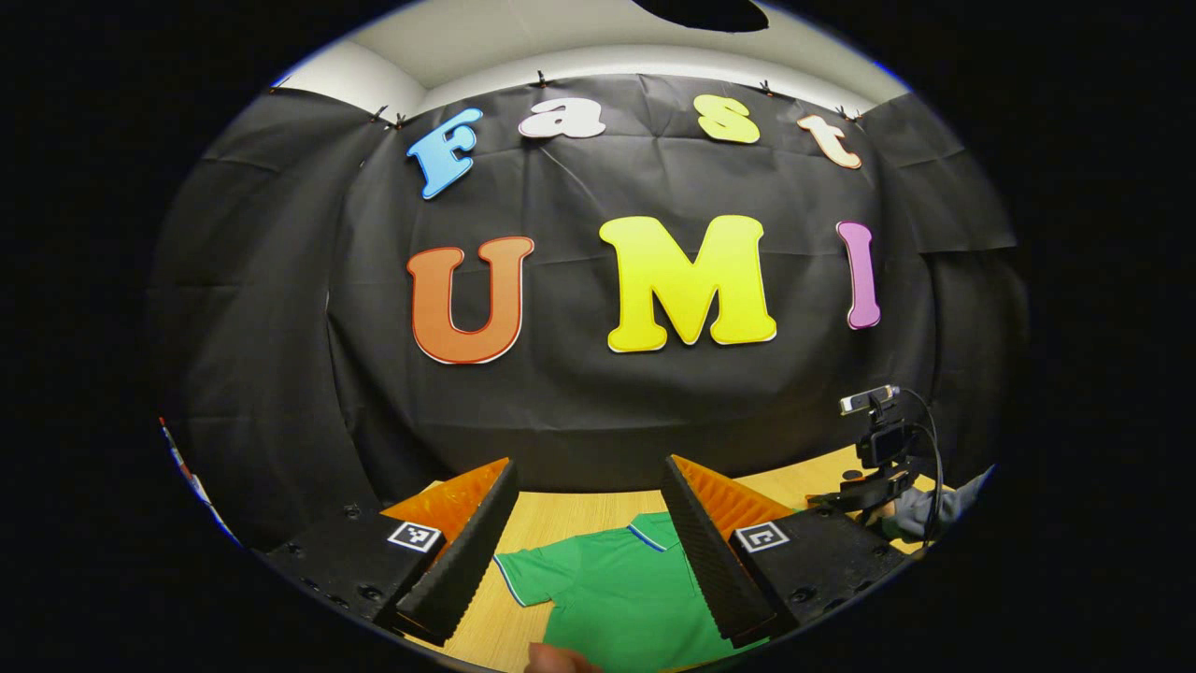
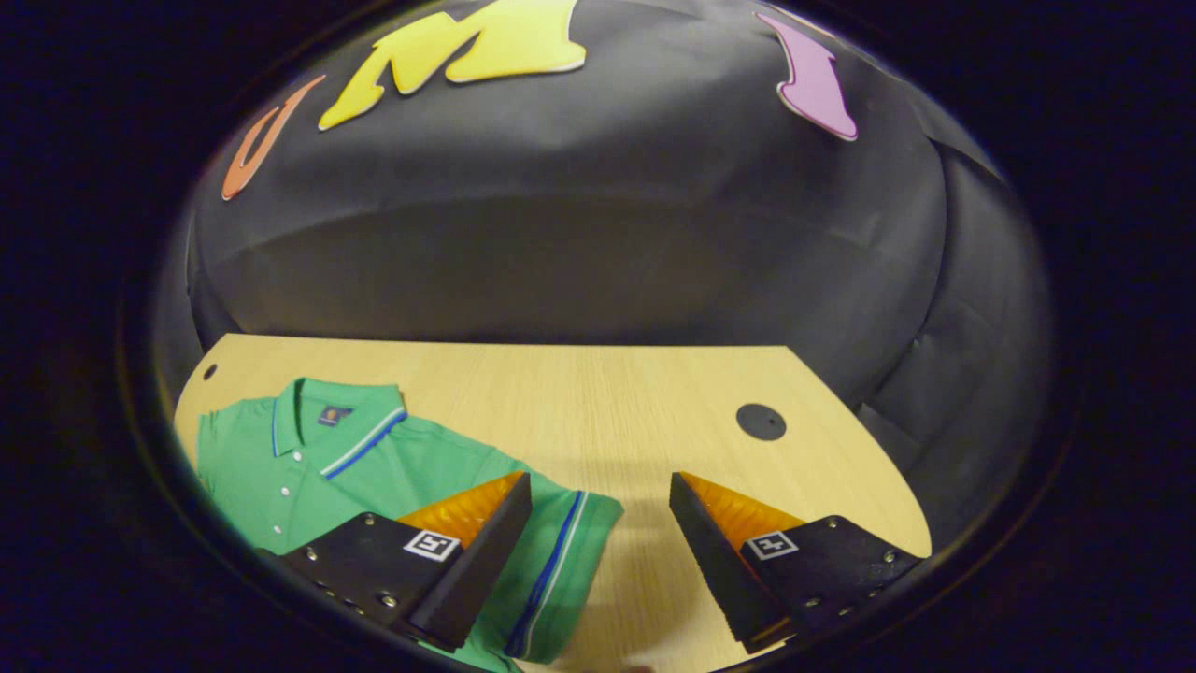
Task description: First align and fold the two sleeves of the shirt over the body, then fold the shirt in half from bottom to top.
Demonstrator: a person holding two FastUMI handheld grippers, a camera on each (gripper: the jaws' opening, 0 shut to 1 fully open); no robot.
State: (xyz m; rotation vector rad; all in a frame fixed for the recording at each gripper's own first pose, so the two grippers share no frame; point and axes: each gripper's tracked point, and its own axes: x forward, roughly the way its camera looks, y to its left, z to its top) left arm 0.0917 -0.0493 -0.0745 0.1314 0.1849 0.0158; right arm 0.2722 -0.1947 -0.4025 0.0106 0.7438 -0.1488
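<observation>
Nothing is folded yet: the green shirt (image 2: 374,458) lies flat under both tongs, left gripper (image 1: 589,542) and right gripper (image 2: 598,551) spread apart, empty, sleeves and bottom fold remaining.

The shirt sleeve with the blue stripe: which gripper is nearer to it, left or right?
Right. The right gripper hangs open just over that striped sleeve, one finger above it. The left gripper is open above the shirt, beside its other sleeve.
</observation>
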